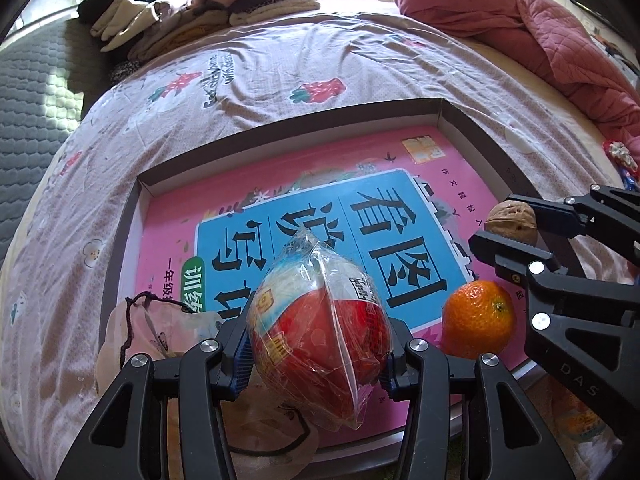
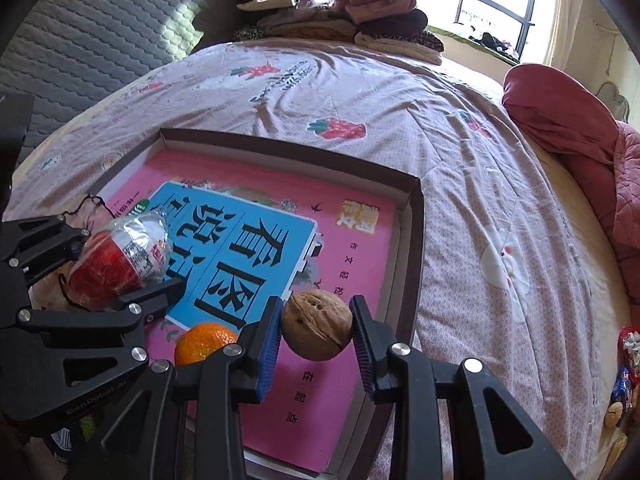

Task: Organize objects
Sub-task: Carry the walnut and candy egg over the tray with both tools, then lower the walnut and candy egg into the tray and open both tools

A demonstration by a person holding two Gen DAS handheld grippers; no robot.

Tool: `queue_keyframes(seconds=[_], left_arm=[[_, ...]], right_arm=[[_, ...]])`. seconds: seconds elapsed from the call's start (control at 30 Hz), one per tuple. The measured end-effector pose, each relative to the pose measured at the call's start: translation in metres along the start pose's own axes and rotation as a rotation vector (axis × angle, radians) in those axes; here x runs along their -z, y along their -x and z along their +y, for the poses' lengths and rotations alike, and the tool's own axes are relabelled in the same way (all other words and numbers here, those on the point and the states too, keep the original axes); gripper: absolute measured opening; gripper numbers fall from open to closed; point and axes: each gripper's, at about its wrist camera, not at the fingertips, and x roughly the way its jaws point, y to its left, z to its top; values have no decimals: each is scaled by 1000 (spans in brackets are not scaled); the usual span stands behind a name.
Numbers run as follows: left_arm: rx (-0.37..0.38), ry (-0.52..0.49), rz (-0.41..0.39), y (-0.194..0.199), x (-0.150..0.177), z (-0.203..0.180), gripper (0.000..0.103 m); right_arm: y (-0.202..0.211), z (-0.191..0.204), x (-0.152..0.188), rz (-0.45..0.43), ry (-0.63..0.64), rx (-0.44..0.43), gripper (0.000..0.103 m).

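My left gripper (image 1: 320,344) is shut on a red-and-white snack packet in clear wrap (image 1: 320,336), held above the near left of a shallow brown box (image 1: 280,120). The box holds a pink and blue book (image 1: 360,184). My right gripper (image 2: 316,324) is shut on a walnut (image 2: 316,324) above the book's near right part. In the left wrist view the right gripper (image 1: 508,224) and walnut (image 1: 512,218) show at right. A mandarin (image 1: 478,320) lies on the book near the box's front; it also shows in the right wrist view (image 2: 204,342).
The box lies on a bed with a pink printed sheet (image 1: 280,72). A drawstring pouch (image 1: 136,332) lies at the box's near left corner. Folded clothes (image 1: 200,4) are piled at the far side. A red quilt (image 1: 540,28) lies at the right. Small wrapped items (image 2: 624,372) lie at the bed's right edge.
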Motion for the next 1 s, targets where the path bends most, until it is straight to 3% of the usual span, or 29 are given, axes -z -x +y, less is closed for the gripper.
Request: queue_keyframes(seconds=[0.67, 0.83, 1.0], left_arm=[[-3, 40, 41, 3, 2, 10, 53], [6, 62, 40, 9, 3, 14, 64], [-12, 68, 27, 20, 5, 17, 69]], right_arm=[[-8, -2, 2, 84, -18, 10, 36], [-4, -2, 1, 78, -21, 22, 44], [4, 0, 0, 56, -18, 9, 49]])
